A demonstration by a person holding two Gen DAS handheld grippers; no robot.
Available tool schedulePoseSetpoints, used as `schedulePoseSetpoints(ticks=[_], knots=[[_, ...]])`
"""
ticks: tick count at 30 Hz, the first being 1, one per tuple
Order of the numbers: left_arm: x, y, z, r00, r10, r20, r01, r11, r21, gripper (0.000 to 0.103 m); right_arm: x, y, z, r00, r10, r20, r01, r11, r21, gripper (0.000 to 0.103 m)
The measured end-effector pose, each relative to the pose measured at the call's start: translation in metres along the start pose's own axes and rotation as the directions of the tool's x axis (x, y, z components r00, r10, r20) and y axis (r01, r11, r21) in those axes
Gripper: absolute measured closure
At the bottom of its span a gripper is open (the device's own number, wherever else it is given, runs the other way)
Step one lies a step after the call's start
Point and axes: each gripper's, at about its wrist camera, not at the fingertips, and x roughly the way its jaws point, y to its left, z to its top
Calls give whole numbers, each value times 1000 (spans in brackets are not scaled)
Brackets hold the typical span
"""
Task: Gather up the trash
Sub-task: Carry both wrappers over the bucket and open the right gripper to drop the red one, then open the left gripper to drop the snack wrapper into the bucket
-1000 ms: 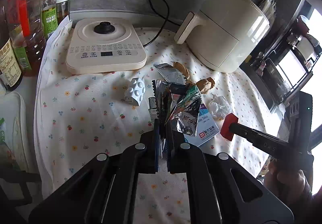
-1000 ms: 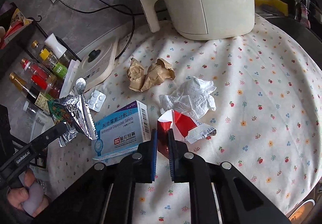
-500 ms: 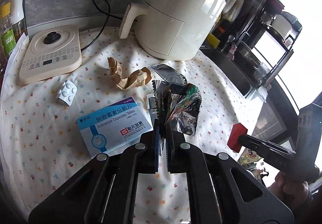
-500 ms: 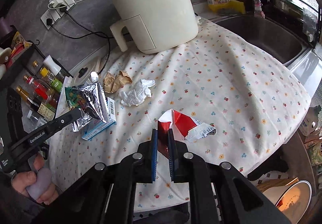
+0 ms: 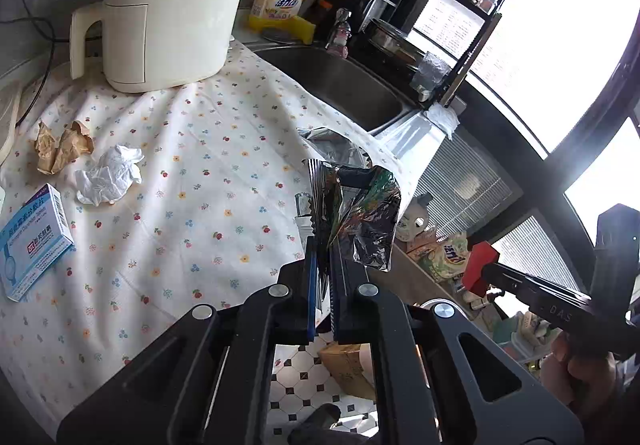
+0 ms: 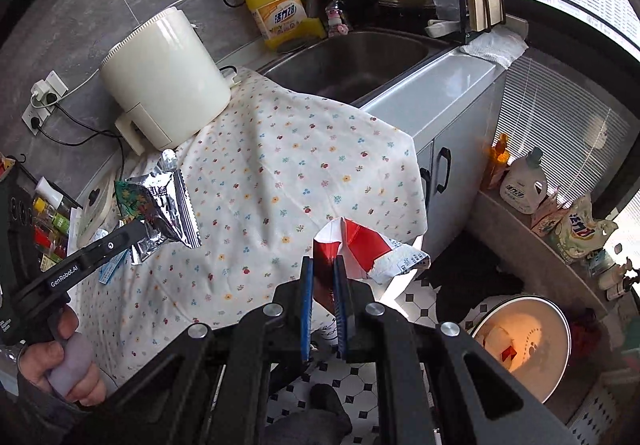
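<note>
Trash is light and crinkly. Left claw (image 5: 323, 265) pinches a foil bag (image 5: 360, 213) by its edge. Right claw (image 6: 323, 277) pinches a red wrapper (image 6: 360, 245) the same way.

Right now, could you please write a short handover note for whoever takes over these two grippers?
Left gripper: jaws shut on the foil snack wrapper, held up at the counter's edge.
Right gripper: jaws shut on the red and white wrapper, also lifted.
On the floral cloth: brown paper wad, white tissue, blue medicine box.
Done: two pieces picked up.
Left: drop both, probably into the white bin on the floor, then collect the rest.
</note>
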Motion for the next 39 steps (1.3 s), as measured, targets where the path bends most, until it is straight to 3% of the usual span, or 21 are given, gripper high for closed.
schedulePoseSetpoints(ticks=[14, 17, 18, 19, 26, 36, 38, 39], knots=[[79, -147, -41, 980, -132, -149, 151, 980, 129, 97, -60, -165, -50, 988, -151, -3, 148, 966, 213, 89], [94, -176, -53, 972, -153, -178, 179, 973, 143, 97, -68, -192, -62, 986, -166, -9, 163, 956, 245, 73], [99, -185, -57, 970, -158, -187, 187, 971, 148, 97, -71, -200, -65, 985, -172, -5, 168, 953, 252, 61], [104, -193, -60, 967, -162, -198, 194, 969, 151, 97, -73, -206, -68, 985, -173, -3, 168, 952, 256, 55], [140, -239, -92, 941, -179, -287, 234, 957, 170, 97, -85, -256, -87, 978, -207, -25, 205, 930, 305, 55], [183, -290, -130, 890, -202, -408, 299, 935, 189, 97, -107, -308, -113, 964, -263, -47, 262, 894, 365, 54], [189, -295, -138, 868, -222, -444, 329, 927, 179, 88, -108, -312, -115, 962, -267, -49, 266, 890, 371, 54], [190, -297, -141, 857, -234, -460, 347, 921, 177, 68, -108, -313, -116, 962, -268, -50, 266, 889, 373, 54]])
